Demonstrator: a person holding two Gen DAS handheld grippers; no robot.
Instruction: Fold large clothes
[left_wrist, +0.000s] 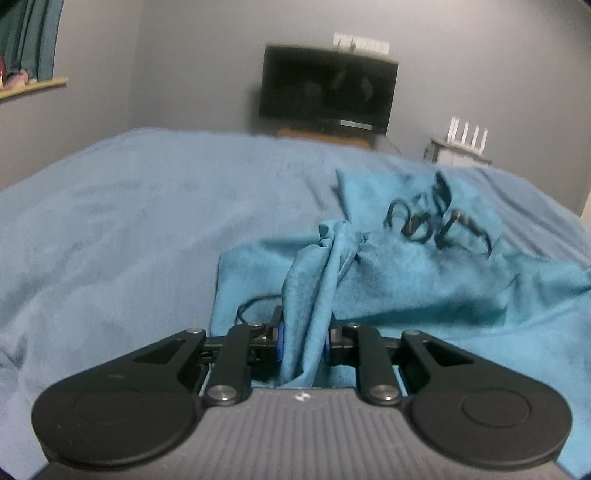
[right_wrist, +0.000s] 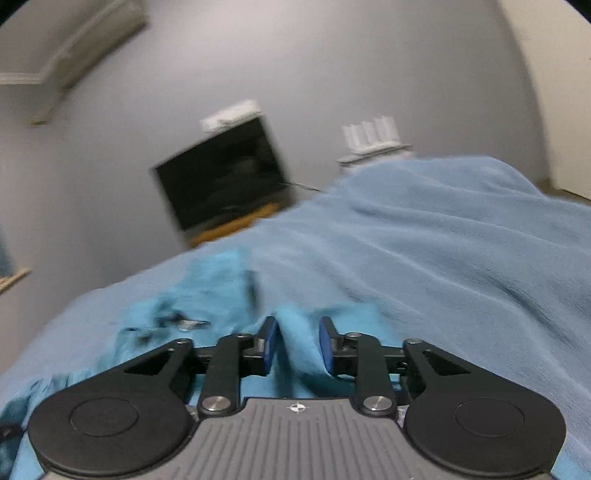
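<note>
Grey-walled bedroom, bed (left_wrist: 129, 221) under a pale blue blanket. Your left tongs (left_wrist: 303, 341) are clenched on a bunched ridge of the teal garment (left_wrist: 424, 280). Your right tongs (right_wrist: 295, 345) straddle another fold of it (right_wrist: 207, 295), pads not clearly pressing. Garment lies crumpled near the bed's near edge; dark TV (left_wrist: 328, 88) beyond the far edge.

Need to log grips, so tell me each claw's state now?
Left claw: closed on the teal garment.
Right claw: garment between its pads; grip cannot be told.
</note>
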